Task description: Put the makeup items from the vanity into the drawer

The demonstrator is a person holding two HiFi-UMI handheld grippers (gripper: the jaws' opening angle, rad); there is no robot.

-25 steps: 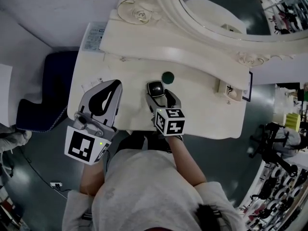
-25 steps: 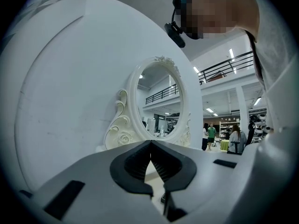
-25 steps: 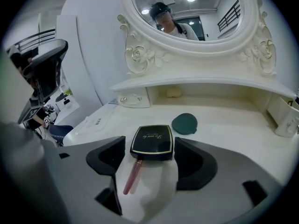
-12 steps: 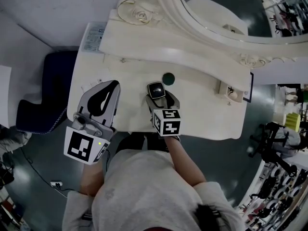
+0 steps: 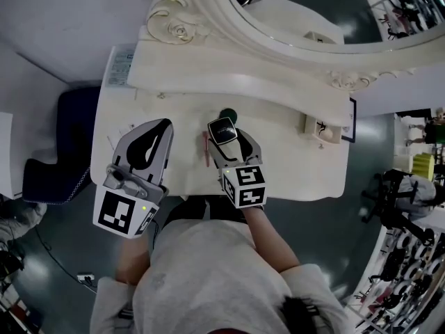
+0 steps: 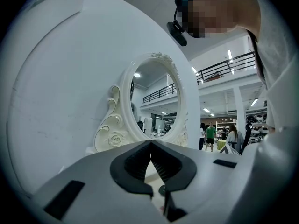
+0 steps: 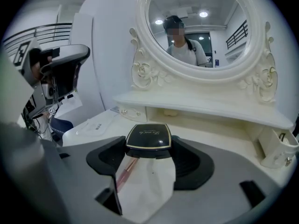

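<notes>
- Mirror (image 5: 327,12): oval glass in a cream carved frame with scrolls and roses. A long, smooth cream shelf runs along its foot.
- Top (image 5: 299,165): flat, glossy, cream, with rounded corners. It spreads out in front of the mirror.
- Compact (image 7: 149,135): a flat black case with rounded corners, a thin gold edge line and gold script on its shiny lid. It sits over the top in front of the mirror's middle. I cannot tell whether it rests on the top.
- Right gripper (image 7: 149,144): a grey shell with ribbed black pads. Its jaws are partly open and clamped on the compact's two sides, right at the tips.
- Left gripper (image 6: 150,146): the same grey and black build. Its jaw tips are pressed together with nothing between them. It is in front of the mirror's left end.
- Pencil (image 5: 206,149): a thin pink stick lying on the top, in front of the mirror and between the two grippers.
- Jar (image 5: 228,114): small, round and dark green, between the compact and the mirror's shelf and half hidden by the compact.
- Cup (image 5: 316,126): a white holder below the mirror's right end. Something dark shows at its mouth, too small to name.
- Seat (image 5: 59,145): dark blue and padded, off the top's left edge.
</notes>
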